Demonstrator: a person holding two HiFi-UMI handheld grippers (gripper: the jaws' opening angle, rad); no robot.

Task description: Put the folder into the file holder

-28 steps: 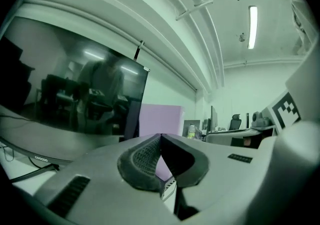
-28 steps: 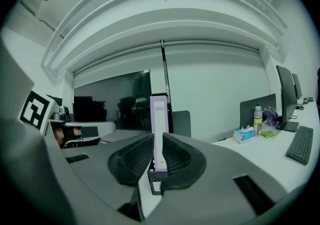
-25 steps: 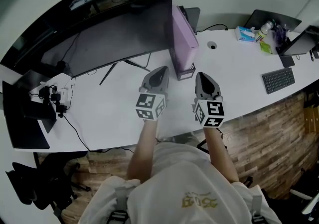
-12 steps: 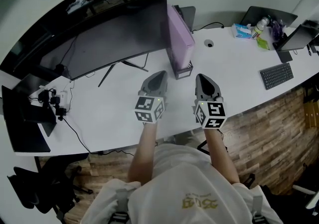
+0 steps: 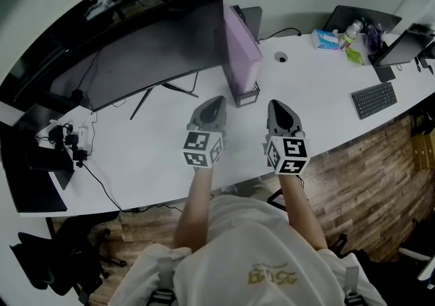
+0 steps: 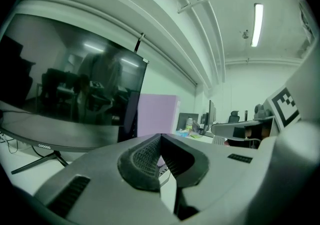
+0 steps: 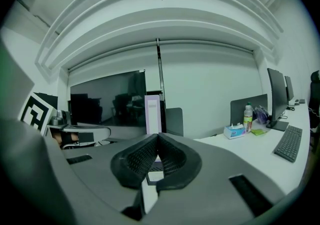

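Note:
A purple folder (image 5: 240,46) stands upright in a dark file holder (image 5: 246,96) on the white desk, just right of the big curved monitor. In the left gripper view the purple folder (image 6: 156,115) rises behind the jaws; in the right gripper view the folder (image 7: 152,111) shows edge-on. My left gripper (image 5: 215,102) and right gripper (image 5: 275,105) hover side by side over the desk's near part, a short way in front of the holder. Both are shut with nothing between their jaws.
A large curved monitor (image 5: 143,53) fills the back left. A keyboard (image 5: 374,99), a tissue box (image 5: 325,39), a bottle (image 5: 349,32) and laptops lie at the right. A power strip with cables (image 5: 71,140) sits at the left. The desk edge (image 5: 224,182) runs close to my body.
The view has shifted slightly, so the desk objects sit a little higher and further left. Both grippers stay side by side, shut.

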